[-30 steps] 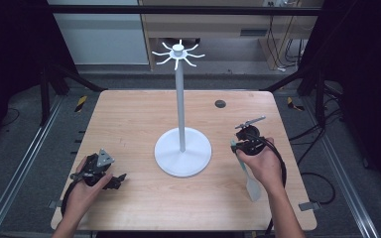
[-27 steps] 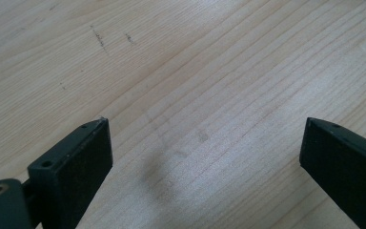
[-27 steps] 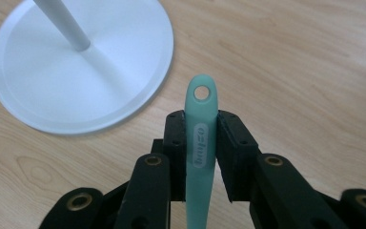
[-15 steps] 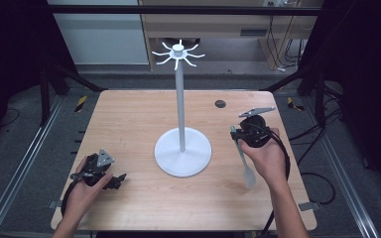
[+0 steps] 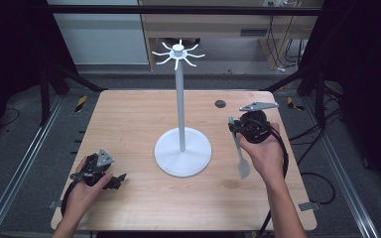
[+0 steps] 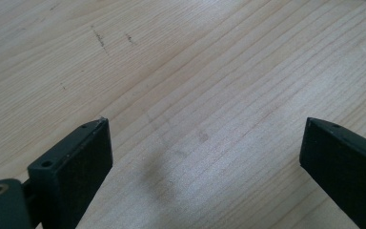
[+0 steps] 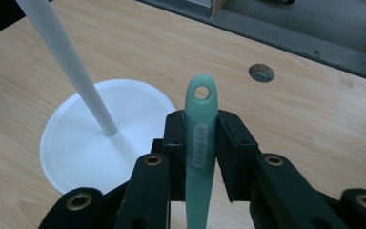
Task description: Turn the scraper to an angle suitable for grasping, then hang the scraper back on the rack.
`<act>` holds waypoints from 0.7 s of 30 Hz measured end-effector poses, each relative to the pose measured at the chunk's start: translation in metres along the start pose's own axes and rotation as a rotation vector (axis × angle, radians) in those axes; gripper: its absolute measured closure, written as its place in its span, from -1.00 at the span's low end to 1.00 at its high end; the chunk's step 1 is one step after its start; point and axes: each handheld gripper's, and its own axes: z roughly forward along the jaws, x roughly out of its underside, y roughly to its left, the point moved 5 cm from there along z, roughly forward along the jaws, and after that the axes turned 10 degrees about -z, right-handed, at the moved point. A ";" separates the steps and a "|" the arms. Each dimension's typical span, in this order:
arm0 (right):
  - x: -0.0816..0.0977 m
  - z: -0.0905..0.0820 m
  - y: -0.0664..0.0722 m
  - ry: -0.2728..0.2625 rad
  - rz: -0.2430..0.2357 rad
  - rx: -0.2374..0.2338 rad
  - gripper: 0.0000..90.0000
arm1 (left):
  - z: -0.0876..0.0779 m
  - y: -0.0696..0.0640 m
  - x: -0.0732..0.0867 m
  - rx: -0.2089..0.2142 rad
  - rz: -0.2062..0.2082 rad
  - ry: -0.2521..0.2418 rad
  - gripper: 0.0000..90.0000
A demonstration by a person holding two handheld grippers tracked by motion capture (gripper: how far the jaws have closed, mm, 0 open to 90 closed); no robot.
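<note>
At the lower left of the high view, the left gripper (image 5: 113,181) lies low over the wooden table (image 5: 129,124) in the person's left hand (image 5: 82,191); in the left gripper view its jaws stand wide apart with nothing between them, only bare wood grain below. At the frame's centre rises a white stand (image 5: 181,114) with a round base (image 5: 182,151) and a crown of hooks (image 5: 177,52) at the top. To the right, the right gripper (image 5: 232,127), held in the right hand (image 5: 262,151), is clamped on the handle of a pale green spatula (image 7: 199,143), whose blade points toward the lower edge of the high view. The handle end has a hanging hole and raised lettering too unclear to read. A small dark hole (image 5: 220,103) sits in the tabletop near the upper right.
</note>
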 end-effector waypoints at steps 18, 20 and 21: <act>-0.023 -0.019 0.006 -0.087 -0.015 0.007 0.66 | 0.000 -0.001 0.000 0.007 -0.003 0.002 -0.92; -0.027 -0.021 0.008 -0.101 -0.017 0.009 0.66 | 0.000 -0.001 0.000 0.006 -0.002 0.003 -0.92; -0.029 -0.023 0.009 -0.111 -0.019 0.008 0.66 | 0.001 -0.001 0.000 0.007 -0.002 0.003 -0.92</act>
